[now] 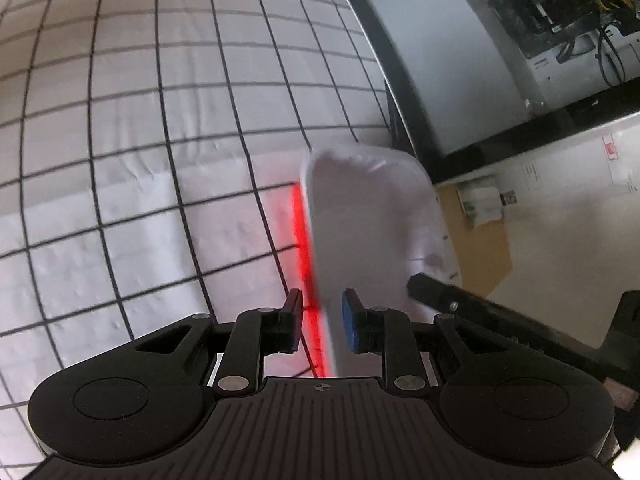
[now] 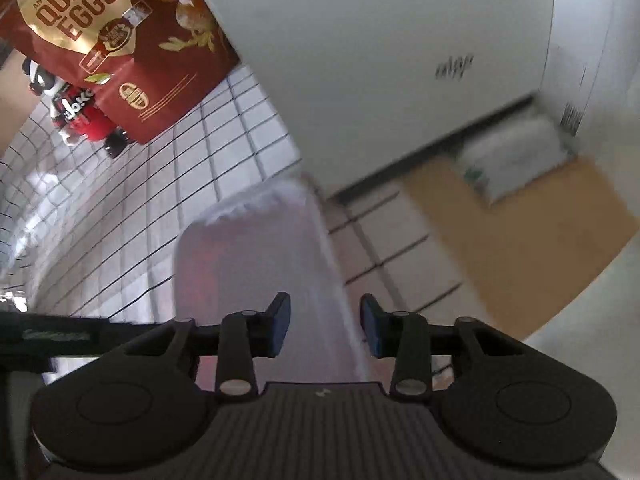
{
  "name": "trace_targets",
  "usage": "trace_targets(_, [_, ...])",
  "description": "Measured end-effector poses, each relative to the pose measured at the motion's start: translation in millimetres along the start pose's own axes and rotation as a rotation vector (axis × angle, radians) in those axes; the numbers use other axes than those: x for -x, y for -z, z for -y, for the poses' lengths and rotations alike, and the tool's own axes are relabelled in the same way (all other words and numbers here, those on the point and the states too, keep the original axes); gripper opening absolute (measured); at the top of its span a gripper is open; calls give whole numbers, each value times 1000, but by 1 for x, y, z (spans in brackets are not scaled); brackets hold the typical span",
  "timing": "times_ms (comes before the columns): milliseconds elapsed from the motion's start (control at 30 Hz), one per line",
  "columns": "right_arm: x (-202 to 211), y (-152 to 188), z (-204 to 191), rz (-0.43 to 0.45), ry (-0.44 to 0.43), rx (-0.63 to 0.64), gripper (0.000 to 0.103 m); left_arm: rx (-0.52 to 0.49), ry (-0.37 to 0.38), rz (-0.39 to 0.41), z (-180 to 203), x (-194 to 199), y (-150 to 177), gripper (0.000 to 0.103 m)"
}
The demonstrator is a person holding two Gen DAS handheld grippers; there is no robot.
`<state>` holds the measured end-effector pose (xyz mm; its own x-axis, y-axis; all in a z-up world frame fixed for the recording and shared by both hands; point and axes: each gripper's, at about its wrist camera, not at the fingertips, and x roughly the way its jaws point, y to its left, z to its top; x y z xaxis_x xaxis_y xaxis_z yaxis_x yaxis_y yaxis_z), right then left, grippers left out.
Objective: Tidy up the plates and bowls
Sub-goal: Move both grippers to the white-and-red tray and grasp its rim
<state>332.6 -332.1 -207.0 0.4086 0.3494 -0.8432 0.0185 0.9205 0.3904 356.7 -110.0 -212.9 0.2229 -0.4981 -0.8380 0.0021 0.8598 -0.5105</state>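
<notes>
A pale, translucent rectangular dish (image 1: 372, 216) with a red underside edge (image 1: 304, 256) is seen edge-on in the left wrist view, tilted above the checked tablecloth (image 1: 140, 120). My left gripper (image 1: 321, 316) has its jaws on either side of the dish rim, with a small gap showing. The same dish (image 2: 256, 256) shows in the right wrist view. My right gripper (image 2: 325, 326) straddles its near edge, jaws apart with gaps on both sides. The right gripper's black finger (image 1: 444, 296) shows at the dish's right side.
A red quail-egg box (image 2: 116, 40) and a panda toy in red (image 2: 80, 108) stand on the cloth at upper left. The table's dark edge (image 1: 384, 64) runs on the right. Beyond it are the floor, cardboard (image 2: 520, 232) and a white wall.
</notes>
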Motion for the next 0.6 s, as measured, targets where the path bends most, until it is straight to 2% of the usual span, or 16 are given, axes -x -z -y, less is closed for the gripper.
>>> trace_targets(133, [1,10,-29,-28,-42,57,31,-39,-45,49,-13,23,9,27])
trace_targets(267, [-13,22,-79,-71,-101,141,32,-22,-108,95,-44,59,25,27])
trace_targets(500, [-40,56,-180,-144,-218,340,32,120,-252,157,-116,115,62,25])
trace_targets(600, [-52,65,-205,-171,-234,375,32,185,-276,169,-139,126,66,21])
